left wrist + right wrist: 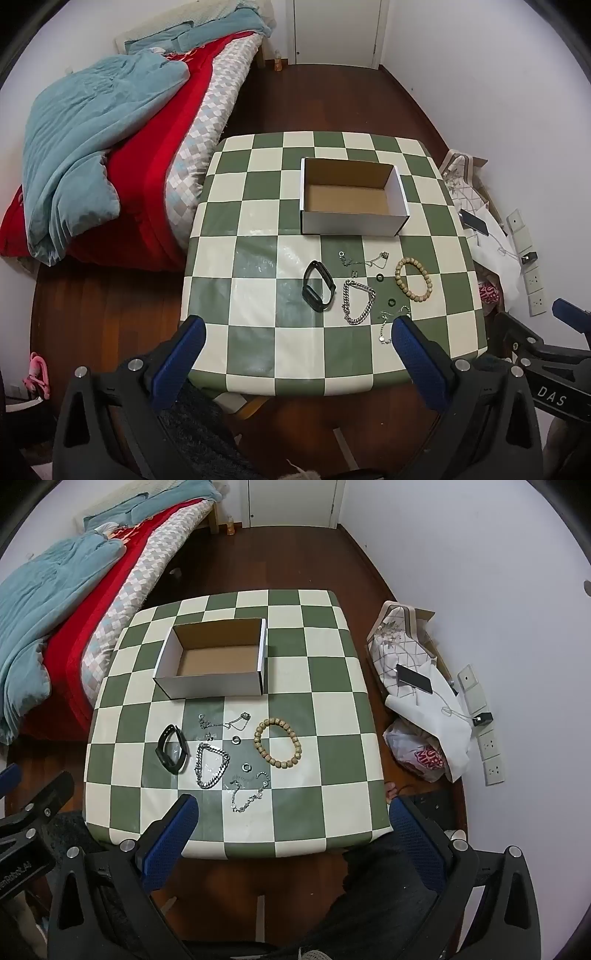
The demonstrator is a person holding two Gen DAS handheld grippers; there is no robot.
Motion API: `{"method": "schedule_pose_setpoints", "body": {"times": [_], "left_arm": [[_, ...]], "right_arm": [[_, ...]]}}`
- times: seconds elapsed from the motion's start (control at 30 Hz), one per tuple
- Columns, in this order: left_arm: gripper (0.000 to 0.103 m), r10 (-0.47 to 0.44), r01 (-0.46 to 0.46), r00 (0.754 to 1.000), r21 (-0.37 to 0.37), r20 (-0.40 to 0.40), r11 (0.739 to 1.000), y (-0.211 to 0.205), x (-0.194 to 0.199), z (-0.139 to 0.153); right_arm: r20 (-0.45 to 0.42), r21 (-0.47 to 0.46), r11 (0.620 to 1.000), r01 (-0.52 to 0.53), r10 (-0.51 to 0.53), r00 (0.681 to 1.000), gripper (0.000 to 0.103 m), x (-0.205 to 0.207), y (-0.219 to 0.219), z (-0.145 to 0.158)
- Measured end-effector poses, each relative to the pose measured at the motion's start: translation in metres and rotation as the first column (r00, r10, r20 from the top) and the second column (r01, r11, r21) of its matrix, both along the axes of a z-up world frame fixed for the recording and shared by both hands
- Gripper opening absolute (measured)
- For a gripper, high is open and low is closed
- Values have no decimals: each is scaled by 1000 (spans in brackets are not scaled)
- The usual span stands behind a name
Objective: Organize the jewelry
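Where cloth possibly glares, bed beside table.

"DAS" on right claw body; partly cut text, perhaps "...Robot_AI", on left claw body.

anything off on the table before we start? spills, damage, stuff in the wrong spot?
Nothing stands out. The cardboard box sits upright and empty on the checkered table. The jewelry lies loose in front of it: black band, silver chain, bead bracelet. Both grippers hang open, holding nothing.
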State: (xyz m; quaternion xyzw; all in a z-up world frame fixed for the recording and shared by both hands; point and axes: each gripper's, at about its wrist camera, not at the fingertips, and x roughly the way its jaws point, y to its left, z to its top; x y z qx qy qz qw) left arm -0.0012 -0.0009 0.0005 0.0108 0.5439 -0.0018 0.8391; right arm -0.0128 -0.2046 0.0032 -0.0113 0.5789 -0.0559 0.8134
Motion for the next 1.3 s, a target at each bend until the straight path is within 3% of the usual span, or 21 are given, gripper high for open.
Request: {"method": "schedule_pose_setpoints", "body": {"times": [1.3], "left_arm": [[103,-11,11,1000,-17,8,1000,-4,-1,18]], "right_arm": [[12,-17,1000,0,0,1000,103,-3,0,5]]}}
